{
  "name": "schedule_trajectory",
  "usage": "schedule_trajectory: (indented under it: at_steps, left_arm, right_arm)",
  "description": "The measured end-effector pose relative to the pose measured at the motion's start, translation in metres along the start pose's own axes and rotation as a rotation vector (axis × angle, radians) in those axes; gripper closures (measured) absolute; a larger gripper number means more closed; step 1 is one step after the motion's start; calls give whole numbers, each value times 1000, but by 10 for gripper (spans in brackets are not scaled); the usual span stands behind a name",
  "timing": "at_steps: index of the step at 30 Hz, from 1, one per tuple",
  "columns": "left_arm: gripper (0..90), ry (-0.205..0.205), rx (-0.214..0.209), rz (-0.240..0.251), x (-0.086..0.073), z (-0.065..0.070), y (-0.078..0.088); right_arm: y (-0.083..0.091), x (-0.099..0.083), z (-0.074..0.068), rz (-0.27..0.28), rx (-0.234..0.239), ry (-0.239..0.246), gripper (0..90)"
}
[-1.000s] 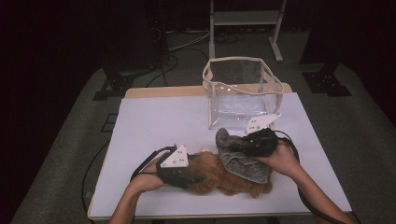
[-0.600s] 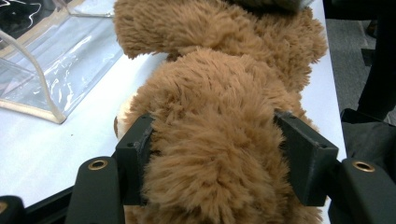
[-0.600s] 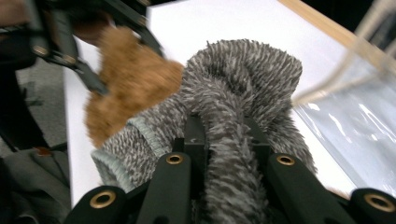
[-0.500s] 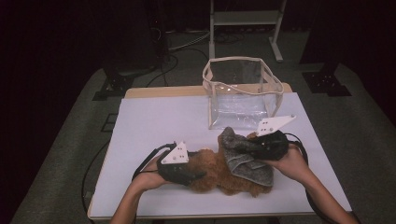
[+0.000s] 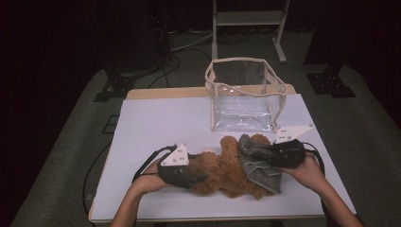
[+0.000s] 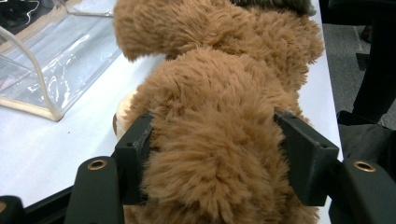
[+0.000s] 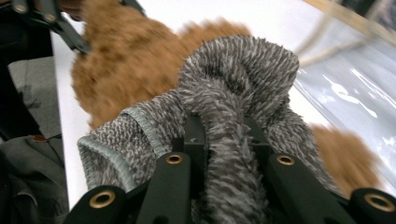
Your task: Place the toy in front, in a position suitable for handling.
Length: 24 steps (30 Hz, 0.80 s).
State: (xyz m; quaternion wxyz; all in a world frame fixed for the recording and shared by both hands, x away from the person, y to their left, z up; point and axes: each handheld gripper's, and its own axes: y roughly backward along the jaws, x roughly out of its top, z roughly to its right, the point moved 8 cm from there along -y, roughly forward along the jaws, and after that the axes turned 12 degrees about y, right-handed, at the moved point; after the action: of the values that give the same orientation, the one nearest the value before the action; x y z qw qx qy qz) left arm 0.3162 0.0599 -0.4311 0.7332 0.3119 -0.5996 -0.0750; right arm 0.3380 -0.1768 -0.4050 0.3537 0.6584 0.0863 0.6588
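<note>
On the white table [image 5: 156, 123], toward its 6 o'clock edge in the high view, lies a brown plush toy [image 5: 222, 171], stretched from 9 to 3 o'clock between the two hands. At the toy's 9 o'clock end the left gripper [image 5: 201, 178] has its jaws clamped on the fur; in the left gripper view the two black jaws press into either side of a thick brown limb [image 6: 212, 154], which bulges between them. At the toy's 3 o'clock end the right gripper [image 5: 253, 153] pinches a grey knitted cloth [image 5: 257, 165] that drapes over the plush; in the right gripper view a fold of that cloth [image 7: 231, 140] is squeezed between jaws set narrow, with the ribbed hem hanging at 8 o'clock. The cloth touches the toy and lies partly on top of it. At 12 o'clock from the toy, just beside it, stands a clear bag [image 5: 246, 94] with cream trim, upright and open at the top. Both forearms enter from 6 o'clock, each gripper trailing a black cable.
</note>
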Motion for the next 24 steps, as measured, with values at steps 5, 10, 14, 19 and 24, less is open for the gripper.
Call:
schedule_trajectory:
  at_steps: [5,10,14,19,24]
  left_arm:
    - [355,2,-1,3,0,0,-1]
    - [352,1,1,3,1,0,-1]
    - [350,-2,2,1,1,0,-1]
    - [347,-3,-1,3,1,1,-1]
    - [346,-3,-2,9,0,0,-1]
  right_arm:
    - [23,-24,13,-25,-57,-57,764]
    - [29,-18,11,-15,-59,-50,764]
    - [17,7,4,21,-24,-2,764]
    - [-6,25,-5,16,15,49,763]
    - [-19,17,-2,-3,30,36,764]
